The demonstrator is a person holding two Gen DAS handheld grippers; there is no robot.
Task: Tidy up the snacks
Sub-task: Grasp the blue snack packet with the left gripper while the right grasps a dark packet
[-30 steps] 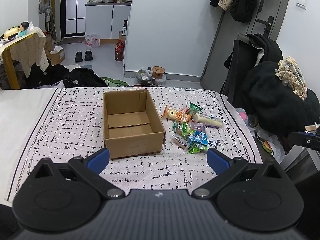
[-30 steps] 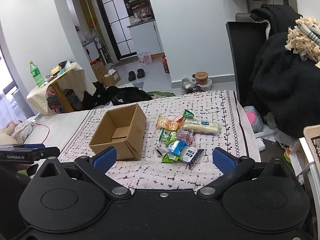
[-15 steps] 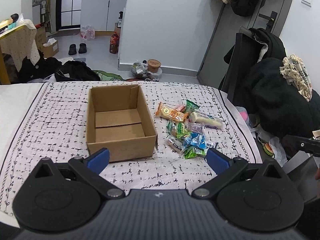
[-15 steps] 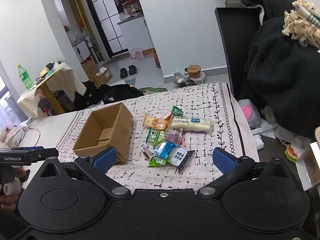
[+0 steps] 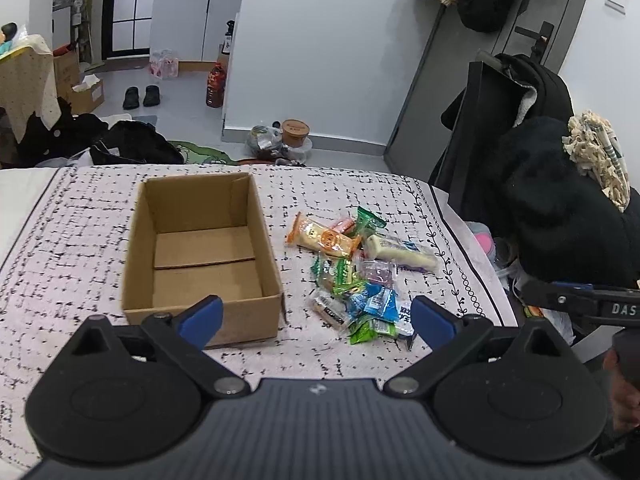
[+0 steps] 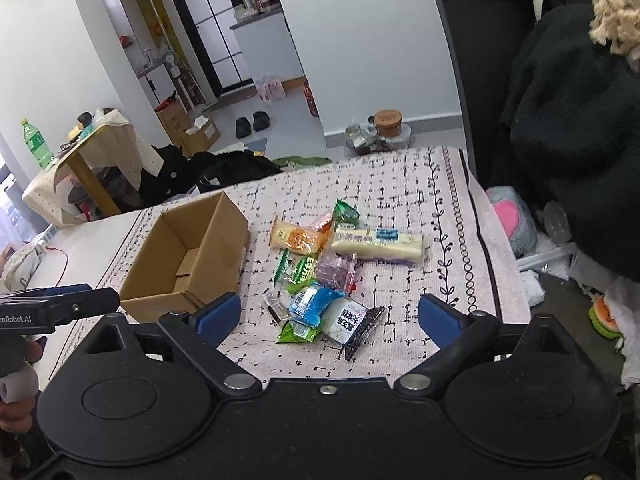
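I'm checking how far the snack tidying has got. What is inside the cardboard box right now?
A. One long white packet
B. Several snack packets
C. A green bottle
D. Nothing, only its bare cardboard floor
D: the cardboard box shows only its bare floor flaps, while the snack packets all lie in a heap on the patterned cloth beside it, the long white packet among them.

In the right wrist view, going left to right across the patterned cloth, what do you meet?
Cardboard box → orange-labelled snack pack → long white snack pack → leafy vine border on the cloth.
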